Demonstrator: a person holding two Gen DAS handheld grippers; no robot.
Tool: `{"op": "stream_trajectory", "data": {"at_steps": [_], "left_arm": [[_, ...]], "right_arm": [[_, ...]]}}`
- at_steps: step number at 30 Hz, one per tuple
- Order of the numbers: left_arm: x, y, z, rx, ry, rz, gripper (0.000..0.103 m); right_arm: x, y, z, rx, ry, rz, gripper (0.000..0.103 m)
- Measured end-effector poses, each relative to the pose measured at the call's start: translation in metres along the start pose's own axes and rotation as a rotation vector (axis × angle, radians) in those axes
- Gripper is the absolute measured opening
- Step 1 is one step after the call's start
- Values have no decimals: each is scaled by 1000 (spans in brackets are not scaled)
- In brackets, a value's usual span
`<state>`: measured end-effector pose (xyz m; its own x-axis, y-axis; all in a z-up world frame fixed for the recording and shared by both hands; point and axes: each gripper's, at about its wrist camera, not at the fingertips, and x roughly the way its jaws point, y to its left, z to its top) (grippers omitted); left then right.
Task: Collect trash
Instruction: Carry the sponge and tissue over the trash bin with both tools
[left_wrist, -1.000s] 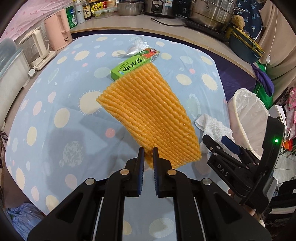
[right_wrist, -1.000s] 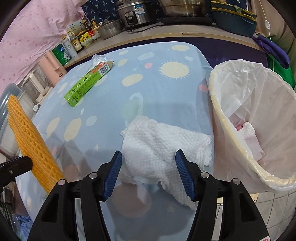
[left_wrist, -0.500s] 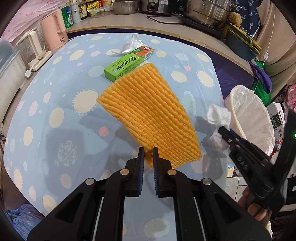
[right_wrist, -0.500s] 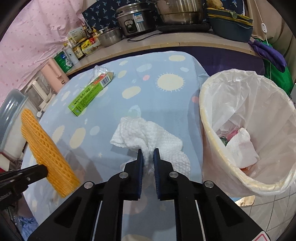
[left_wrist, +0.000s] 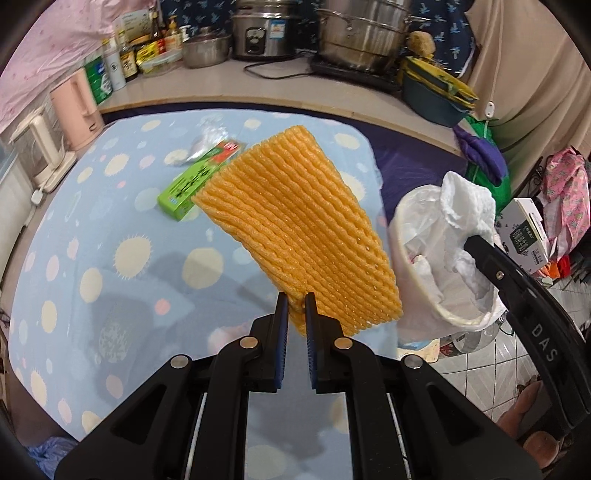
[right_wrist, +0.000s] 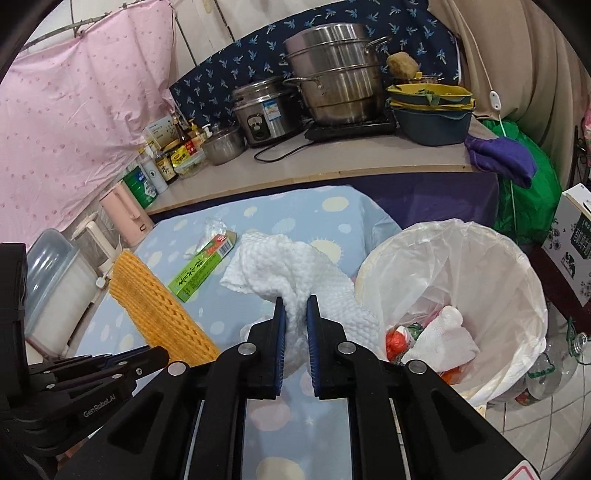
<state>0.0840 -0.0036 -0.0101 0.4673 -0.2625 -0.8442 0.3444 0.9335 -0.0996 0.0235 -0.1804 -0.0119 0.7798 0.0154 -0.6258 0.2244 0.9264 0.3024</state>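
Note:
My left gripper (left_wrist: 294, 301) is shut on the near edge of an orange foam net sheet (left_wrist: 295, 229), held in the air over the blue spotted table (left_wrist: 110, 266). My right gripper (right_wrist: 294, 306) is shut on a crumpled white paper towel (right_wrist: 291, 269), lifted off the table beside the bin. The white bin with a plastic liner (right_wrist: 480, 258) stands off the table's right edge and holds several scraps. In the left wrist view the towel (left_wrist: 465, 206) hangs above the bin (left_wrist: 413, 258). A green carton (right_wrist: 201, 271) and a clear wrapper (right_wrist: 212, 229) lie on the table.
A counter (right_wrist: 332, 162) behind the table carries steel pots, a rice cooker, bottles and stacked basins. A pink kettle (left_wrist: 79, 107) and a white appliance (left_wrist: 40, 147) stand at the table's left. A purple cloth, a green bag and a white box sit beyond the bin.
My right gripper closed on the paper towel and lifted it off the table toward the bin. My left gripper rose with the foam net and moved toward the bin.

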Motion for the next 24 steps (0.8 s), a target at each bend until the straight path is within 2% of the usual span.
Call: {"op": "stream_trajectory", "data": {"at_steps": [11,24], "left_arm": [[-1,-80,23,126,-41,-69,9],[10,-147,31,226,-39,-122,9]], "right_arm": [[-39,-69,13,104,-88,-115,11],[-50,-125,12,193,-105,-183,11]]}}
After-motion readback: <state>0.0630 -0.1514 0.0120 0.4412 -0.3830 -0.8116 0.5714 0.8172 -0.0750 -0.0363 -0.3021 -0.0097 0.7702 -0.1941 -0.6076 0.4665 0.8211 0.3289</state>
